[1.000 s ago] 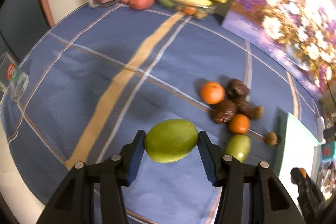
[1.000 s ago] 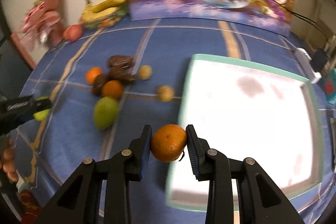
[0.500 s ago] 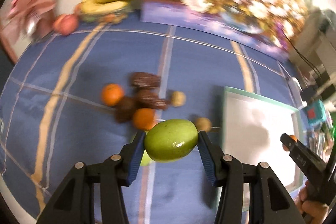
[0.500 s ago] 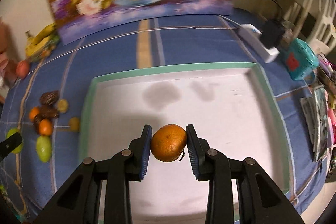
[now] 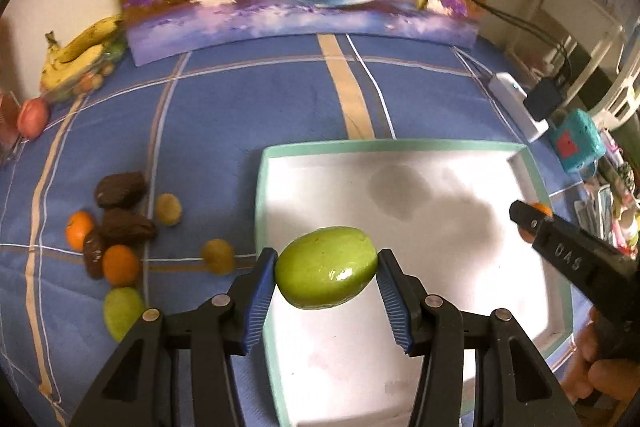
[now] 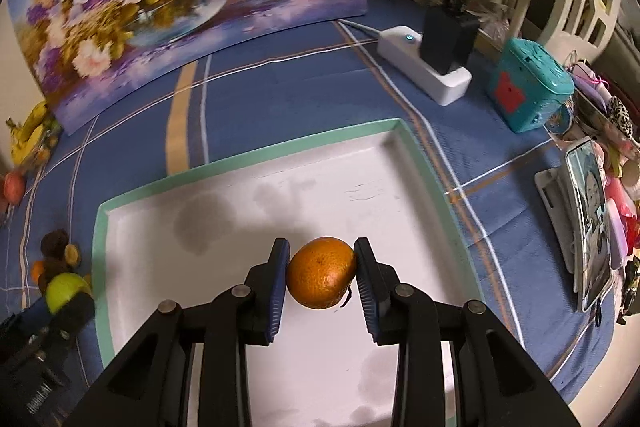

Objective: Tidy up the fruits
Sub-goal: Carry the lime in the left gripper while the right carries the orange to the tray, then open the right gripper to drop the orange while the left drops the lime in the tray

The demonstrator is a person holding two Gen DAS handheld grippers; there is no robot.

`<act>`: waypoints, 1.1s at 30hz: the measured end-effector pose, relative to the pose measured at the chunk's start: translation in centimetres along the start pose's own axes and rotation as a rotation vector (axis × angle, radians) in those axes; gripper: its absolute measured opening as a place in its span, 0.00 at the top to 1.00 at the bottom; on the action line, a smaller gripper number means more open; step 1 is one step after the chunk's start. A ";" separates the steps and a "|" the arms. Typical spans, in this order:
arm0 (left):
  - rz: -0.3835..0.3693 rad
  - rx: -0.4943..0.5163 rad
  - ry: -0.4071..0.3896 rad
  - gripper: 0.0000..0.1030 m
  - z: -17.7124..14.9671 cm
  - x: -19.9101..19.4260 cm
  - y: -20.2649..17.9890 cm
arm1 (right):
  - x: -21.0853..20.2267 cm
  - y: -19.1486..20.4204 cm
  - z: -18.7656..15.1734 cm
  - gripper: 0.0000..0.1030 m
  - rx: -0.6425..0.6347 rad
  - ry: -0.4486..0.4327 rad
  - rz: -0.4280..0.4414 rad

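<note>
Over the tray [image 5: 536, 183], my left tongs [image 5: 326, 279] pinch a green fruit [image 5: 326, 273] near its left rim; my right tongs [image 6: 321, 273] clamp an orange [image 6: 321, 273] mid-tray. I should lower each almost to the tray floor, well apart, then release gently so neither rolls.
</note>
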State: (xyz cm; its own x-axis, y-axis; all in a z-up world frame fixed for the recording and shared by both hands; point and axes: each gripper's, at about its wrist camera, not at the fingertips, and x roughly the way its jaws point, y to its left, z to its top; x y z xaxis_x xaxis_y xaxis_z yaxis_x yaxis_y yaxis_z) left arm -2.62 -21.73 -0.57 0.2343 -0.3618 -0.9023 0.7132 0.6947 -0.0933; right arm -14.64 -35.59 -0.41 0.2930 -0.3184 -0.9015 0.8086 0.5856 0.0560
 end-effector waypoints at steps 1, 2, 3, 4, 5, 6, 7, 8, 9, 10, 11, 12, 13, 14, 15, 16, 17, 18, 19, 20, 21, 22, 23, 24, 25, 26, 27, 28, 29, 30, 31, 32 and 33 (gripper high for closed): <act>0.002 0.002 0.005 0.48 -0.1 0.2 -0.1 | 0.1 -0.3 0.1 0.67 0.005 0.001 0.001; 0.004 0.003 0.012 0.48 -0.1 0.6 -0.3 | 0.2 -0.5 0.2 0.67 0.009 0.003 0.002; 0.008 0.006 0.023 0.48 -0.2 1.1 -0.5 | 0.3 -0.7 0.2 0.67 0.012 0.004 0.003; 0.010 0.009 0.030 0.48 -0.2 1.4 -0.7 | 0.4 -0.9 0.2 0.67 0.014 0.005 0.003; 0.011 0.011 0.037 0.48 -0.3 1.8 -0.8 | 0.6 -1.0 0.2 0.67 0.016 0.008 0.002; 0.010 0.014 0.046 0.48 -0.4 2.1 -0.9 | 0.8 -1.2 0.1 0.67 0.021 0.013 0.000; 0.008 0.016 0.052 0.48 -0.6 2.4 -1.0 | 1.1 -1.3 0.0 0.67 0.025 0.021 0.000; 0.008 0.018 0.062 0.48 -0.8 2.7 -1.1 | 1.3 -1.4 -0.1 0.67 0.028 0.028 0.001; 0.010 0.019 0.073 0.48 -0.9 3.1 -1.1 | 1.7 -1.5 -0.2 0.67 0.032 0.039 0.002; 0.013 0.019 0.080 0.48 -1.0 3.4 -1.2 | 2.0 -1.5 -0.3 0.67 0.034 0.048 0.002; 0.014 0.018 0.079 0.48 -1.1 3.6 -1.2 | 2.4 -1.6 -0.5 0.67 0.035 0.058 0.001; 0.016 0.024 0.075 0.48 -1.0 3.6 -1.2 | 2.7 -1.6 -0.6 0.67 0.035 0.068 0.000; 0.019 0.028 0.078 0.48 -1.0 3.6 -1.3 | 3.0 -1.6 -0.7 0.67 0.036 0.077 0.000; 0.020 0.030 0.078 0.48 -1.0 3.6 -1.3 | 3.2 -1.7 -0.8 0.67 0.038 0.080 0.001; 0.021 0.030 0.077 0.48 -1.0 3.6 -1.3 | 3.2 -1.6 -0.9 0.67 0.034 0.077 -0.001; 0.021 0.028 0.079 0.48 -1.0 3.6 -1.3 | 3.2 -1.6 -0.9 0.67 0.030 0.076 -0.003; 0.020 0.025 0.082 0.48 -1.0 3.5 -1.3 | 3.2 -1.6 -0.9 0.67 0.028 0.076 -0.005; 0.019 0.021 0.085 0.48 -1.0 3.5 -1.2 | 3.2 -1.5 -1.0 0.67 0.028 0.075 -0.006; 0.017 0.020 0.085 0.48 -0.9 3.4 -1.2 | 3.2 -1.5 -1.0 0.67 0.027 0.075 -0.006; 0.014 0.019 0.087 0.48 -0.8 3.4 -1.3 | 3.1 -1.5 -1.1 0.67 0.028 0.076 -0.009; 0.012 0.018 0.087 0.48 -0.7 3.2 -1.3 | 3.1 -1.5 -1.1 0.66 0.028 0.077 -0.013; 0.012 0.018 0.086 0.48 -0.6 3.1 -1.2 | 3.1 -1.5 -1.1 0.66 0.026 0.076 -0.017; 0.011 0.018 0.085 0.48 -0.6 2.9 -1.1 | 3.0 -1.5 -1.1 0.66 0.023 0.073 -0.022; 0.011 0.019 0.086 0.48 -0.5 2.6 -1.1 | 3.1 -1.3 -0.9 0.66 0.023 0.074 -0.022; 0.008 0.019 0.086 0.48 -0.4 2.4 -1.1 | 3.0 -1.2 -0.9 0.66 0.026 0.075 -0.019; 0.005 0.018 0.084 0.48 -0.3 2.2 -1.1 | 2.8 -1.3 -0.9 0.65 0.032 0.075 -0.017; 0.000 0.017 0.081 0.48 -0.2 1.9 -1.1 | 2.6 -1.3 -0.8 0.62 0.032 0.073 -0.018; -0.004 0.016 0.077 0.48 -0.1 1.5 -1.0 | 2.2 -1.2 -0.7 0.60 0.028 0.068 -0.023; -0.006 0.015 0.072 0.48 0.0 1.1 -1.0 | 1.9 -1.2 -0.6 0.60 0.023 0.063 -0.026; -0.008 0.014 0.065 0.48 0.1 0.7 -0.9 | 1.4 -1.1 -0.6 0.59 0.018 0.056 -0.027; -0.011 0.012 0.057 0.48 0.3 0.2 -0.7 | 1.0 -0.9 -0.5 0.59 0.015 0.048 -0.026; -0.014 0.009 0.050 0.48 0.5 -0.2 -0.6 | 0.5 -0.8 -0.4 0.59 0.012 0.039 -0.025; -0.018 0.004 0.042 0.48 0.6 -0.6 -0.3 | 0.0 -0.7 -0.4 0.59 0.009 0.029 -0.024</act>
State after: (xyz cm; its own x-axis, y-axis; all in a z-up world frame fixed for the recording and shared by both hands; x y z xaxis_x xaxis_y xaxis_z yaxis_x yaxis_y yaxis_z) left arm -2.60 -22.08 0.28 0.1941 -0.3476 -0.9173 0.7194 0.6862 -0.1078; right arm -15.38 -35.73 -0.64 0.2584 -0.3103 -0.9149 0.8199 0.5713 0.0378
